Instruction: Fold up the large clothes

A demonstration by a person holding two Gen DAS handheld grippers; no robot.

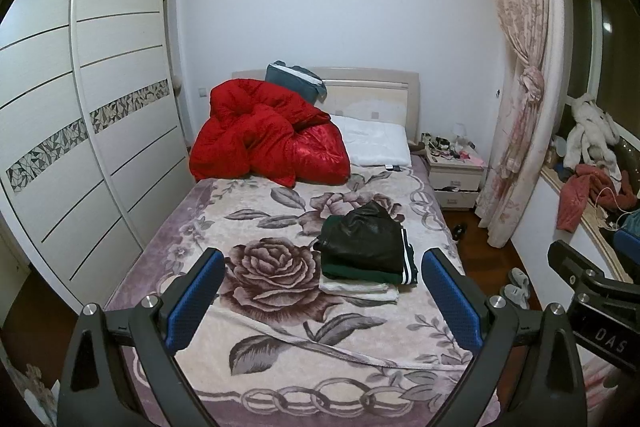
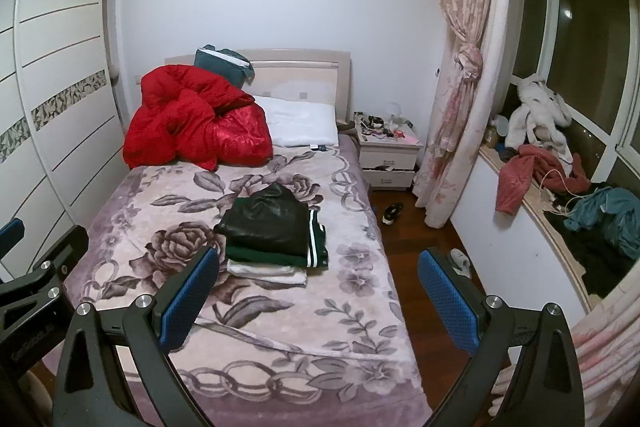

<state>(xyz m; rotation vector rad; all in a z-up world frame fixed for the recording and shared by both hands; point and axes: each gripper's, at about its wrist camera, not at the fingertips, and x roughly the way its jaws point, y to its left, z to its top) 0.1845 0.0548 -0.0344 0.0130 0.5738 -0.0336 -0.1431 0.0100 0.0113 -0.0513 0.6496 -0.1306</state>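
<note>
Ahead of the wide-open, empty left gripper (image 1: pixel 322 297) and right gripper (image 2: pixel 318 293) lay a stack of folded dark clothes (image 1: pixel 366 251) on the floral-blanketed bed (image 1: pixel 280 327); next probably fetching an unfolded garment.

1. The blanket (image 1: pixel 280 339) is pale pink-mauve with large grey-brown roses, leaves and a chain-link border.
2. The far-left quilt (image 1: pixel 264 135) is bright red.
3. In the folded stack, the top garment (image 1: pixel 364 235) is glossy black, the middle one (image 1: pixel 406 267) dark green with white stripes, the bottom one (image 1: pixel 356 287) cream.
4. The pillow (image 1: pixel 376 143) is white.
5. The right curtain (image 1: pixel 520 67) is pink floral.
6. The gripper pads (image 1: pixel 196 291) are blue.
</note>
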